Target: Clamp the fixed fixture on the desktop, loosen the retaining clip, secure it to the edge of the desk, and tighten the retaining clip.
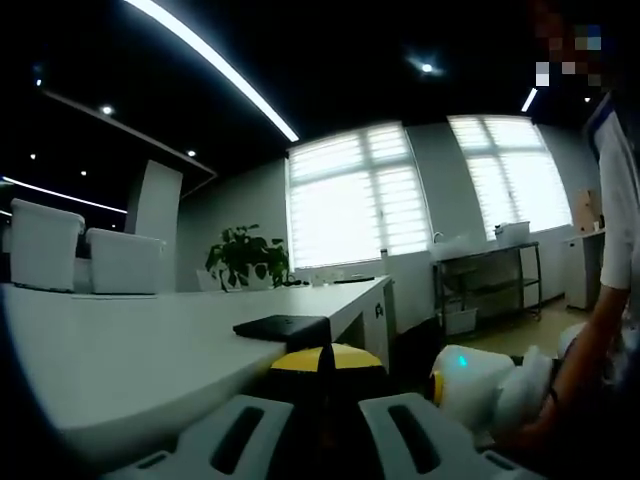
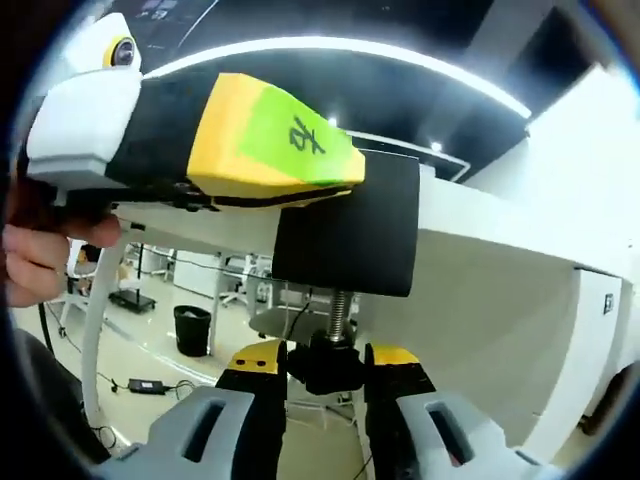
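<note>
Right gripper (image 2: pixel 323 385) jaws pinch the screw knob (image 2: pixel 330 362) under the desk (image 2: pixel 520 260); left gripper (image 1: pixel 322 375) jaws grip the fixture (image 1: pixel 283 327).

left level along desk (image 1: pixel 120 350), right from beneath

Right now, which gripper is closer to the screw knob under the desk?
Right. The right gripper sits below the desk edge with its jaws around the knob under the black clamp. The left gripper grips the clamp's top, above the desk.

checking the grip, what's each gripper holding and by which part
Right gripper is shut on the black clamp's screw knob. Left gripper is on the clamp's top plate; its closure is unclear.
</note>
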